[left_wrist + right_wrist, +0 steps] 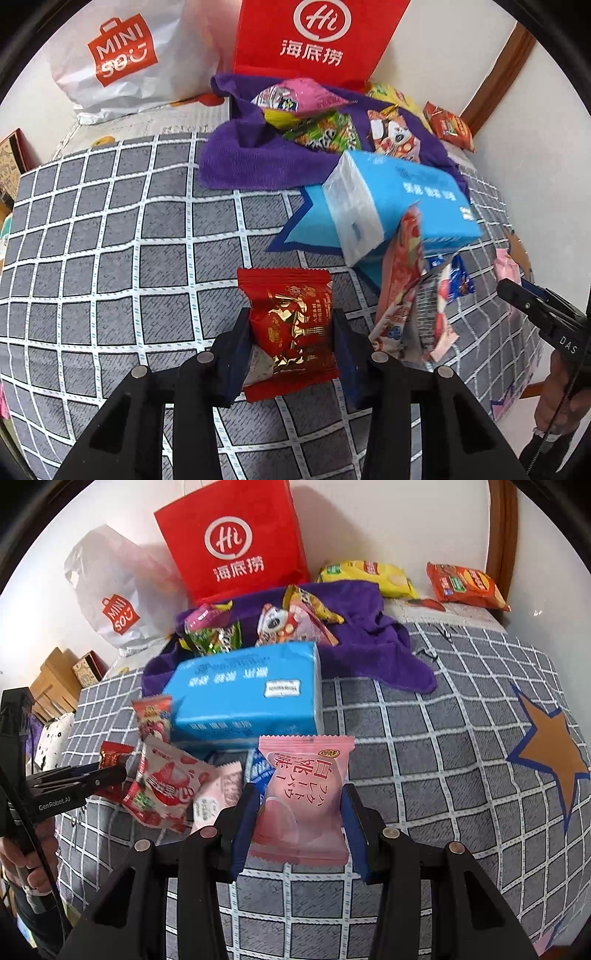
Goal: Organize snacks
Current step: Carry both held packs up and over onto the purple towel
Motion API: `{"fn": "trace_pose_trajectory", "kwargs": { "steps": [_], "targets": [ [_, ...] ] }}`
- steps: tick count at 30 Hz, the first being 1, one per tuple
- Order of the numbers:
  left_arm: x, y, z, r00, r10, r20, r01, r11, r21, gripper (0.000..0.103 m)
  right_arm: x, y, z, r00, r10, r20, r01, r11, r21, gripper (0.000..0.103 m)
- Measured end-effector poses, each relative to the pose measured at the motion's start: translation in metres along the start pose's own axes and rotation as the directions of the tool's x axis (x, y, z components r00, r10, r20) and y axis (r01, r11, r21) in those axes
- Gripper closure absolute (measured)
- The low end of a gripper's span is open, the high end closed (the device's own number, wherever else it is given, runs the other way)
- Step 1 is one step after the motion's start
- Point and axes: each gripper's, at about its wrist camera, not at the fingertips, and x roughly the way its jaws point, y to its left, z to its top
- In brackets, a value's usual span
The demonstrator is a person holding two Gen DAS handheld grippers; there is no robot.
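My left gripper (291, 332) is shut on a red and gold snack packet (291, 328), held above the checked cloth. My right gripper (299, 808) is shut on a pink peach snack packet (303, 797). The left gripper also shows in the right wrist view (110, 773) with the red packet (110, 755). The right gripper shows at the right edge of the left wrist view (517, 291). A loose pile of snack packets (166, 786) lies left of the pink packet, in front of a blue tissue pack (247, 694). More snacks (280, 624) lie on a purple towel (369, 642).
A red paper bag (236, 542) and a white Miniso bag (110, 590) stand at the back by the wall. A yellow chip bag (365, 576) and an orange one (465, 585) lie back right. The grey checked cloth (424, 738) covers the surface. Boxes (55, 679) stand far left.
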Motion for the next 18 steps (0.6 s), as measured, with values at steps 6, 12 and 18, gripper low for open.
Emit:
{"fn": "trace_pose_trajectory", "kwargs": {
  "steps": [6,12,18],
  "targets": [
    [-0.02,-0.008,0.009,0.999,-0.018,0.039,0.017,1.0,0.016,0.064,-0.014,0.01,0.013,0.998,0.012,0.054,-0.012,1.0,-0.006,0.058],
    [-0.036,-0.016,0.026,0.996,-0.063,0.068,0.062,0.998,0.022,0.064,-0.025,0.019,0.031,0.996,0.025,0.09,-0.024,1.0,-0.011,0.058],
    [-0.048,-0.031,0.043,0.992,-0.092,0.092,0.088,0.995,0.041,0.064,-0.033,0.024,0.046,0.992,0.018,0.122,-0.014,0.999,-0.032,0.058]
  ]
}}
